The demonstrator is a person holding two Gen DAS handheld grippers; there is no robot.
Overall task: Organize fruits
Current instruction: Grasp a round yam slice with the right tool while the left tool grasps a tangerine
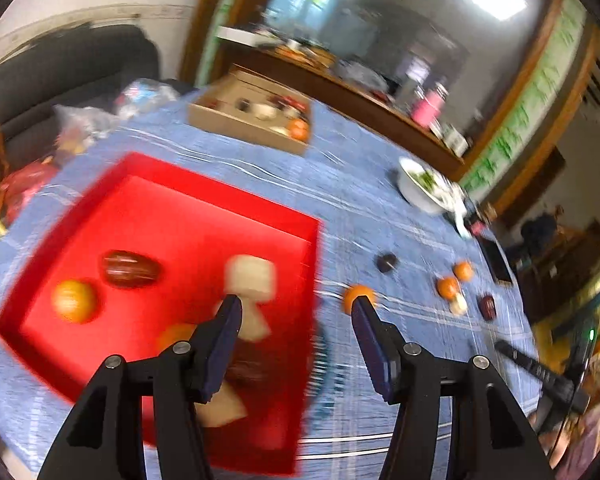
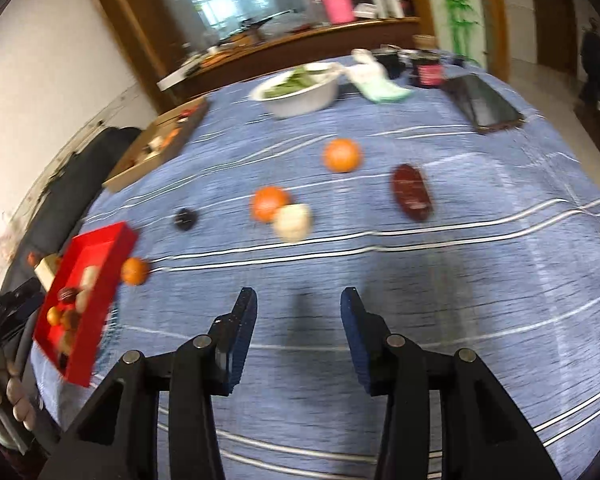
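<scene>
red tray (image 1: 100, 184) holds oranges (image 1: 74, 300), dark fruit (image 1: 130, 269) — pale pieces (image 1: 251, 278) too.

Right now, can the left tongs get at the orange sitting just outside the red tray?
Probably yes. The left tongs are open and empty, and the orange lies on the cloth just beyond the right fingertip, beside the red tray wall. Nothing lies between them, though the picture is blurred.

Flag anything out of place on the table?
Nothing spilled or damaged. Loose fruit remains on the blue cloth outside the red tray: one orange against the tray's outer wall, more scattered mid-table. Both views are motion-blurred.
</scene>
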